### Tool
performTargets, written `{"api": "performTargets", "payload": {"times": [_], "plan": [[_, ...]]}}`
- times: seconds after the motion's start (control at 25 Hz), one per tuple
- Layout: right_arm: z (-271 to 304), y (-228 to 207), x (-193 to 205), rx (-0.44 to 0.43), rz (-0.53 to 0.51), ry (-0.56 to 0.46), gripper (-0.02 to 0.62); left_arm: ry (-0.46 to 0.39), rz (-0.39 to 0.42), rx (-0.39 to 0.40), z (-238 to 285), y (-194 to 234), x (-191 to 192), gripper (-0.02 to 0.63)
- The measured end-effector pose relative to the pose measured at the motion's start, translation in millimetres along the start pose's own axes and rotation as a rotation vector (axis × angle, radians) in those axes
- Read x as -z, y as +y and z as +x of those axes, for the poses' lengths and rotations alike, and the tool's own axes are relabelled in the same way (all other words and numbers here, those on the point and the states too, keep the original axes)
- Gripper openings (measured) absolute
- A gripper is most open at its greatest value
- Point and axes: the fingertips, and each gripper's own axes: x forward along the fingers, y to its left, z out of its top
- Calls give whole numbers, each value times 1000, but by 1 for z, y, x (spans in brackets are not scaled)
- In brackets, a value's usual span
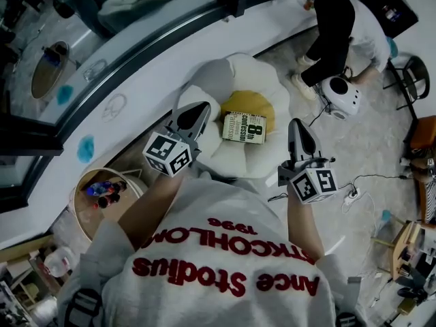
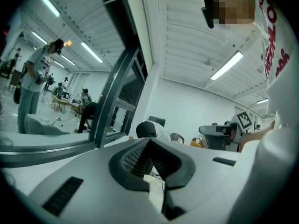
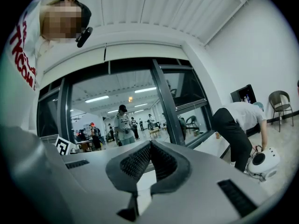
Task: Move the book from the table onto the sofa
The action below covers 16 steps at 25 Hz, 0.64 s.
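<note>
Book (image 1: 244,127) lay flat on the sofa's yellow centre cushion (image 1: 264,106), its cover facing up. The long white window ledge (image 1: 157,67) ran behind the sofa (image 1: 204,80), a white seat shaped like a flower. A person (image 1: 337,26) bent over at the far right, beside a rounded white device (image 1: 340,95) on the floor. A round wooden table (image 1: 76,197) stood at the left, holding small coloured items (image 1: 103,191). The left gripper (image 1: 197,111) and the right gripper (image 1: 298,125) hovered either side of the book, apart from it. Both had their jaws pressed together with nothing between them. A cable with a power strip (image 1: 352,196) lay near the right one.
</note>
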Motion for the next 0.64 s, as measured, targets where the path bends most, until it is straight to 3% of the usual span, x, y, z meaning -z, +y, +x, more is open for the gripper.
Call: {"api": "performTargets", "payload": {"times": [0.64], "plan": [[-5,2,-3,40,-54,-2,26,-9,10,-10,-8,8,-7,17]]}}
